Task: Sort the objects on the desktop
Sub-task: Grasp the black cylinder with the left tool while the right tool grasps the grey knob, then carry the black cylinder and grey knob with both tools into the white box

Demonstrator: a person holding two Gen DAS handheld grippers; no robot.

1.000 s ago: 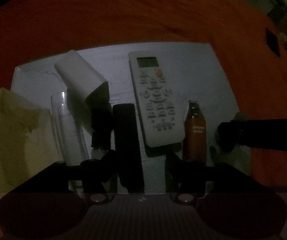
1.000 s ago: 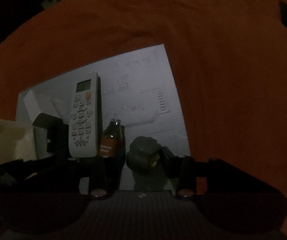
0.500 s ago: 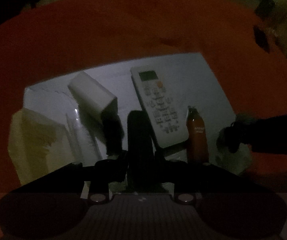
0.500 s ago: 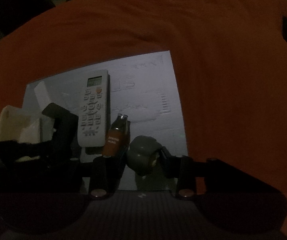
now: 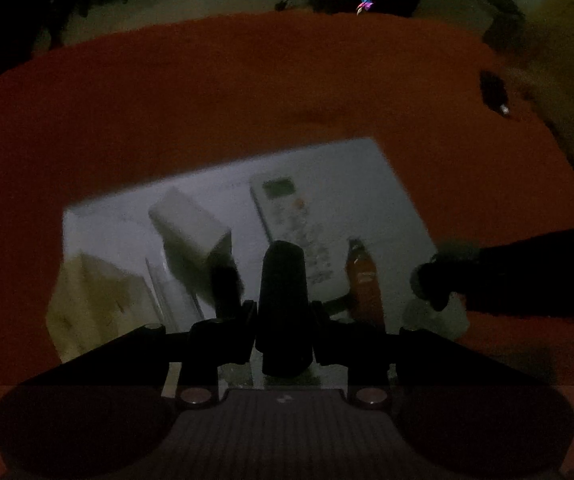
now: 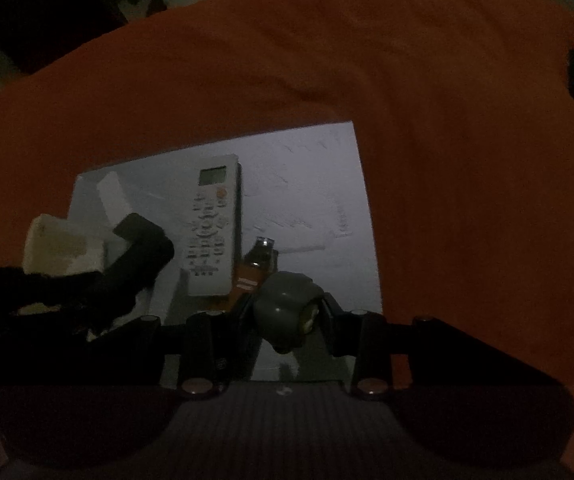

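Desktop objects remain on the white board point(image 5: 387, 184): remote point(image 6: 213, 224), bottle point(image 6: 257, 266), box point(image 5: 189, 224). Left gripper point(image 5: 283, 316) clamps a black bar point(image 5: 283, 304); right gripper point(image 6: 287, 312) clamps a grey roll point(image 6: 287, 308), both lifted. Sorting looks barely begun.

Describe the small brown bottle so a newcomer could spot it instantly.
Find the pale board lying on the orange cloth. Beside the long white remote, near its lower end, stands the bottle. It is the only brown, upright thing there, with an orange label and a shiny cap.
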